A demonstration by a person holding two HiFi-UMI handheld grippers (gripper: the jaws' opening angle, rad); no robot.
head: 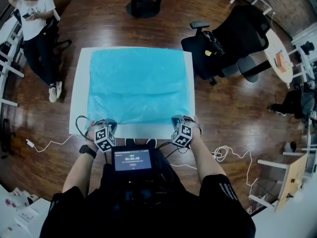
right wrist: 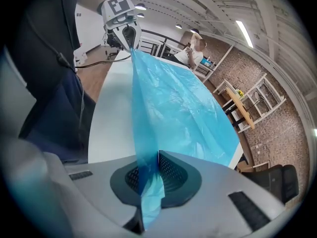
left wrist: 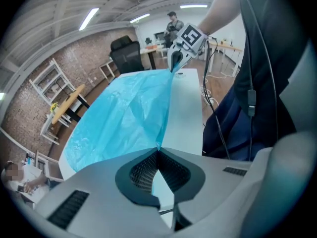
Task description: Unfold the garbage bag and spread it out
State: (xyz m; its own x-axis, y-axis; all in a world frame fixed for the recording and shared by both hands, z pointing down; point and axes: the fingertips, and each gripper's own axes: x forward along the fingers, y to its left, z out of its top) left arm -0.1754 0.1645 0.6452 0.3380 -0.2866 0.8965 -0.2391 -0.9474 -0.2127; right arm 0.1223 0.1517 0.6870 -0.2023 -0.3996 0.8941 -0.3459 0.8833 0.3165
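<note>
The garbage bag [head: 136,90] lies as a broad blue sheet over most of the white table [head: 79,93]. Its far edge is near the table's far edge. Its sides run close to the table's sides, with a wider bare strip on the left than on the right.

We judge it to be thin film: almost weightless, limp, slick and quick to crease or trap air. It would likely stretch or tear under a sharp pull. The near corners look like the right places to hold it, since tension between them flattens the whole sheet.

That is where we have it. Our left gripper [left wrist: 158,152] is pinched tight on the near left corner, with only a sliver of film between the pads. Our right gripper [right wrist: 156,155] is clamped on the near right corner, with a bunched tail of film hanging below the pads. In both gripper views the near edge runs taut from one gripper to the other and looks raised off the table near its near edge.

From the head view we cannot tell how high that edge sits, because the marker cubes cover both corners. A faint crease crosses the middle of the sheet, and we cannot tell whether a fold remains there. Our body and a small screen [head: 132,159] hide the middle of the table's near edge.
</note>
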